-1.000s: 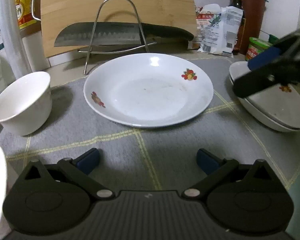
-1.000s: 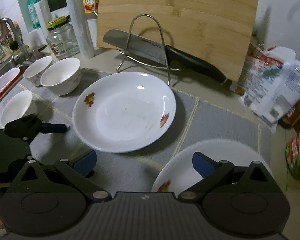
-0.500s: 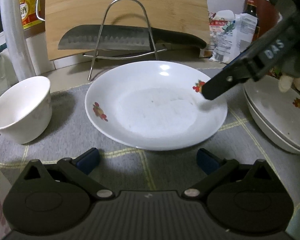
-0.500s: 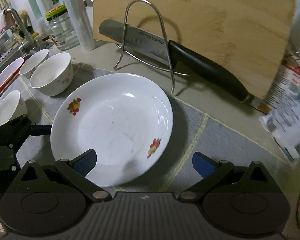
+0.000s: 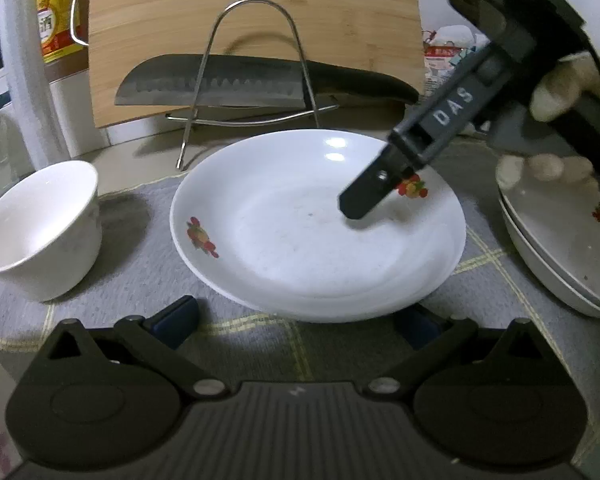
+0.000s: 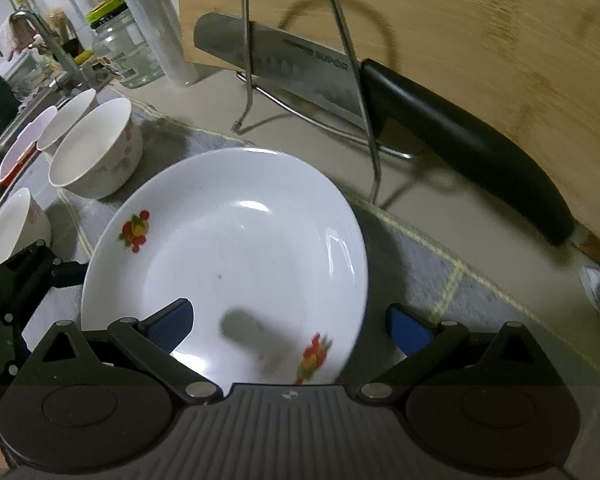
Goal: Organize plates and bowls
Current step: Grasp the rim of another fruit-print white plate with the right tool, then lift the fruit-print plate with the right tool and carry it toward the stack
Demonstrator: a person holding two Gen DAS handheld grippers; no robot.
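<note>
While the plate lies flat on the grey mat, the right gripper straddles its near rim, fingers spread wide and empty. Facing the plate, the left gripper is equally wide, holding nothing.

The left wrist view sat low over the bench, looking level across the plate toward the cutting board. The right wrist view looked from close above the plate's right rim, angled down and leftward. Both views shared the plate, knife, rack, board and 1 bowl.
</note>
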